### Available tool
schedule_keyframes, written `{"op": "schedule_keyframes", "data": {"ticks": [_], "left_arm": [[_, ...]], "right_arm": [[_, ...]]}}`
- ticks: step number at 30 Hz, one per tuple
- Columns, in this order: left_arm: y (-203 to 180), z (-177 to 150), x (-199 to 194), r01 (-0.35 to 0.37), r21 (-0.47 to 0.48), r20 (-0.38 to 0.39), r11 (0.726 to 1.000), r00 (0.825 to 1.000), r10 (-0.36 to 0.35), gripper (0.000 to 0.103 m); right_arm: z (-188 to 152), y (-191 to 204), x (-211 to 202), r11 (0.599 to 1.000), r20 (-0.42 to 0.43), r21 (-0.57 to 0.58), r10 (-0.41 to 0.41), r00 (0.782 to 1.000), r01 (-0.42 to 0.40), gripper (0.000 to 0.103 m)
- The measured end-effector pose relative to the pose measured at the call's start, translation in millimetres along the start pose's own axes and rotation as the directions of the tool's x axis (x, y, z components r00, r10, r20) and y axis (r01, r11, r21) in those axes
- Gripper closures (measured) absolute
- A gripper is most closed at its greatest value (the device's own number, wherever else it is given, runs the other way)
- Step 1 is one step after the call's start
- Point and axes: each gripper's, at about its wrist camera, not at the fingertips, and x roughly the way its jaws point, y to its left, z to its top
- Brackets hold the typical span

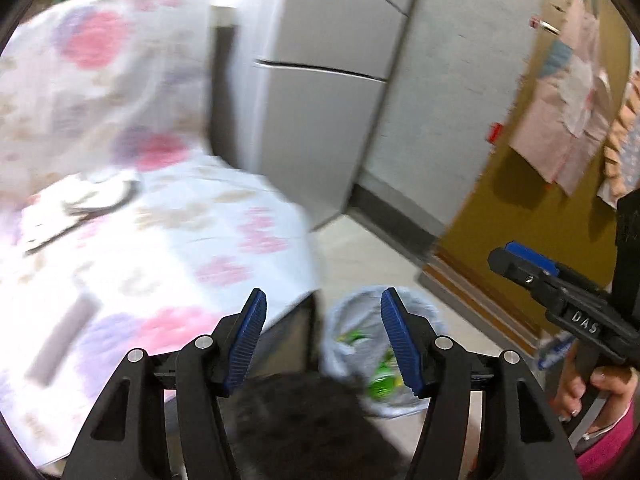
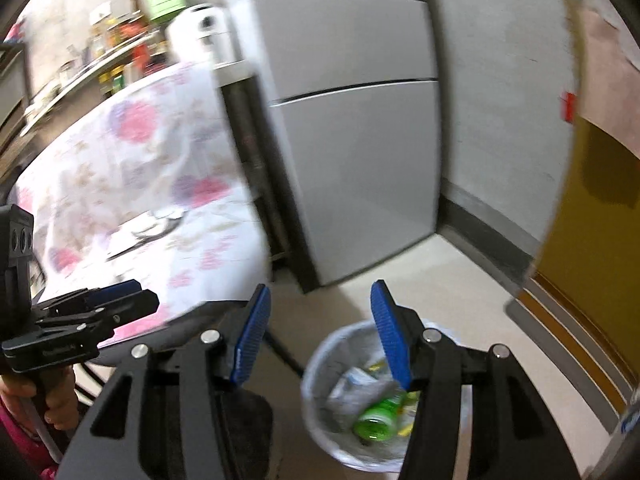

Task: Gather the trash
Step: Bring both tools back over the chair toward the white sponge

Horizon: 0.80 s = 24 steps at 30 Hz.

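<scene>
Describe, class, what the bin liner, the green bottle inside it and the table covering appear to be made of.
Bin liner: probably thin plastic film, whitish, translucent and crinkled at the rim.
Green bottle: likely clear-tinted plastic; it looks glossy and see-through, though blurred.
Table covering: cloth or plastic sheet with a pink and purple floral print; it drapes in soft folds, but blur leaves the choice open.

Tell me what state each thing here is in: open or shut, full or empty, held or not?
Left tongs: open, holding nothing.
Right tongs: open, holding nothing.
Trash bin: on the floor, lined with a bag, partly filled.
Green bottle: lying on its side inside the bin.
Fridge: doors shut.
Table: covered with a floral cloth; blurred items lie on it.
</scene>
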Motion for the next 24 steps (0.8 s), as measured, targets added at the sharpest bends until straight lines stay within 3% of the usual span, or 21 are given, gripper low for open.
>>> {"op": "schedule_keyframes", "data": {"ticks": [6,8,11,15,19,24], "left_arm": [[65.2,-20.3,-45.1,-0.166,-0.09,0.008,0.982,0.986,0.168,0.039],[85.9,-29.4,-59.7,-0.221,-0.121,0.012,0.968,0.975,0.224,0.031],[118.1,-41.9,-77.9,-0.285,-0.177,0.008,0.942,0.957,0.291,0.031],[157.9,-55.8,-97.9,-0.345,-0.252,-0.008,0.904,0.935,0.355,0.018],[181.3,-64.1,-109.7,-0.398,-0.284,-0.018,0.872,0.912,0.41,0.016],[189.8,-64.3,-96.5,-0.414,-0.236,-0.049,0.879,0.909,0.415,0.016]], "right_arm": [[6.4,72.1,23.7,0.987,-0.047,-0.108,0.118,0.992,-0.123,0.051],[9.7,97.3,33.9,0.975,-0.062,-0.148,0.157,0.986,-0.164,0.051],[12.5,122.9,46.9,0.961,-0.088,-0.178,0.198,0.976,-0.211,0.051],[15.5,150.5,64.5,0.941,-0.125,-0.207,0.244,0.962,-0.266,0.049],[17.4,174.3,83.2,0.925,-0.154,-0.235,0.269,0.951,-0.299,0.037],[14.0,190.2,94.3,0.91,-0.167,-0.223,0.318,0.933,-0.35,0.035]]}}
